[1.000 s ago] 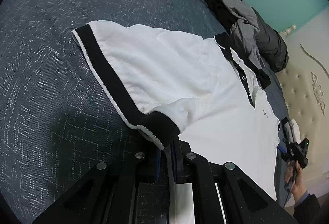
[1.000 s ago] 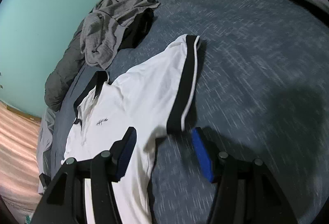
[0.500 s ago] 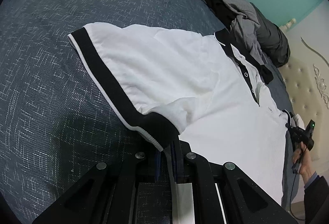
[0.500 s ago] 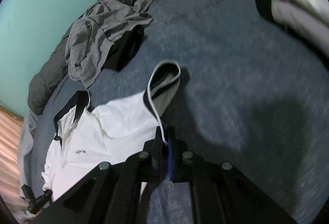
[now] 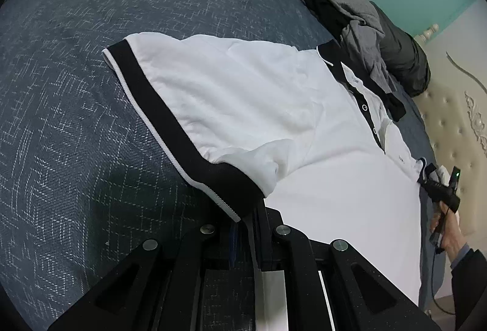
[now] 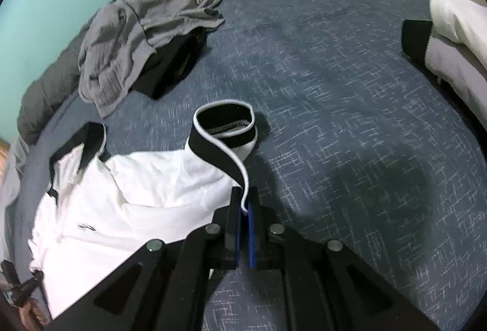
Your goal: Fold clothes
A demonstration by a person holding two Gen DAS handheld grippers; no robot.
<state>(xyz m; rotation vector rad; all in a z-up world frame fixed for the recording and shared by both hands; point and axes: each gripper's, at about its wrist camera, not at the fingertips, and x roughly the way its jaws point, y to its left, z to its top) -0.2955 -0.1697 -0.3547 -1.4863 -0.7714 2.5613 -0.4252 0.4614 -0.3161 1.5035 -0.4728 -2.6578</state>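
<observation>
Polo shirt (image 5: 319,154), white with black trim, lies face up on the blue bed cover (image 5: 76,118), collar toward the far grey quilt.

Step in hand, as I judge it: both sleeves gripped, ready for the first fold inward.

My left claw (image 5: 249,218): jaws pinched together on the black cuff of the left sleeve (image 5: 213,93), at its near corner. Sleeve lies spread flat, cuff band running away from me with its white piping on the outer edge. Cloth smooth, a few soft creases near the armpit.

Middle: black placket with small buttons, a tiny chest mark beside it. Body of the shirt flat, hem end out of view under my claws.

My right claw (image 6: 243,206): jaws have just closed, and the cuff edge of the right sleeve (image 6: 225,133) is nipped between the blue pads. That sleeve stands lifted off the cover, cuff opening gaping like a ring, cloth bunched below it.

Beyond the shirt: grey garment (image 6: 137,36) heaped near the quilt, apart from the shirt. White folded item (image 6: 456,36) at far right of the bed.

Next move, my guess: carry both sleeves across toward the placket together, keeping the cuffs taut so the shoulders fold on a straight line. The right grip is thin, on the piping only; it could slip if I pull hard.
</observation>
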